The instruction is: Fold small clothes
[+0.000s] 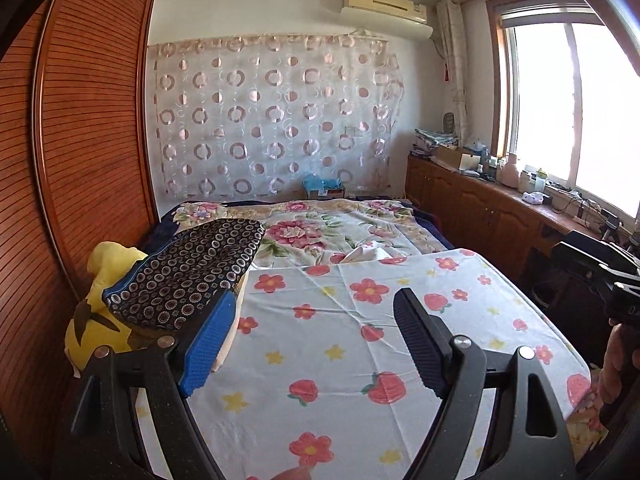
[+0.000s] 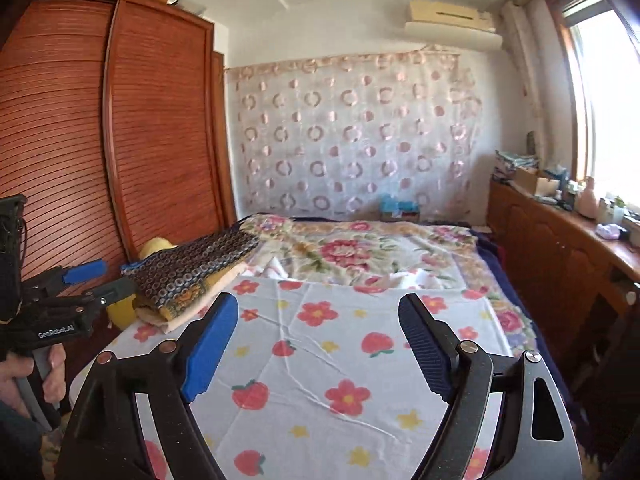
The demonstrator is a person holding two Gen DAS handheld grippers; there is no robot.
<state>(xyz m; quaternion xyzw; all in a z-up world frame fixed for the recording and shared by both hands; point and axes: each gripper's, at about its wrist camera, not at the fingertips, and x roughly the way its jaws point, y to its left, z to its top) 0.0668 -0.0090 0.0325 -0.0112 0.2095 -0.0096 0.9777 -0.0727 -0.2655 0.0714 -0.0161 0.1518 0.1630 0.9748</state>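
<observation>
A board covered by a white cloth with strawberries and flowers [image 1: 360,340] [image 2: 320,380] lies in front of both grippers, with no garment on its middle. At its far left corner sits a folded stack topped by a dark cloth with ring print [image 1: 192,272] [image 2: 196,268], with cream and yellow folded pieces under it. My left gripper [image 1: 314,300] hovers open over the board, its blue pad close beside the stack, nothing between its fingers. My right gripper [image 2: 318,302] is open and empty too. In the right wrist view the left gripper [image 2: 116,278] shows at the left edge, held by a hand.
A yellow cushion [image 1: 104,304] lies left of the stack against a slatted wooden wardrobe [image 1: 80,140]. Beyond the board is a bed with a floral blanket [image 1: 320,232] and a crumpled white cloth [image 1: 362,254]. A wooden cabinet [image 1: 480,208] with bottles runs under the window.
</observation>
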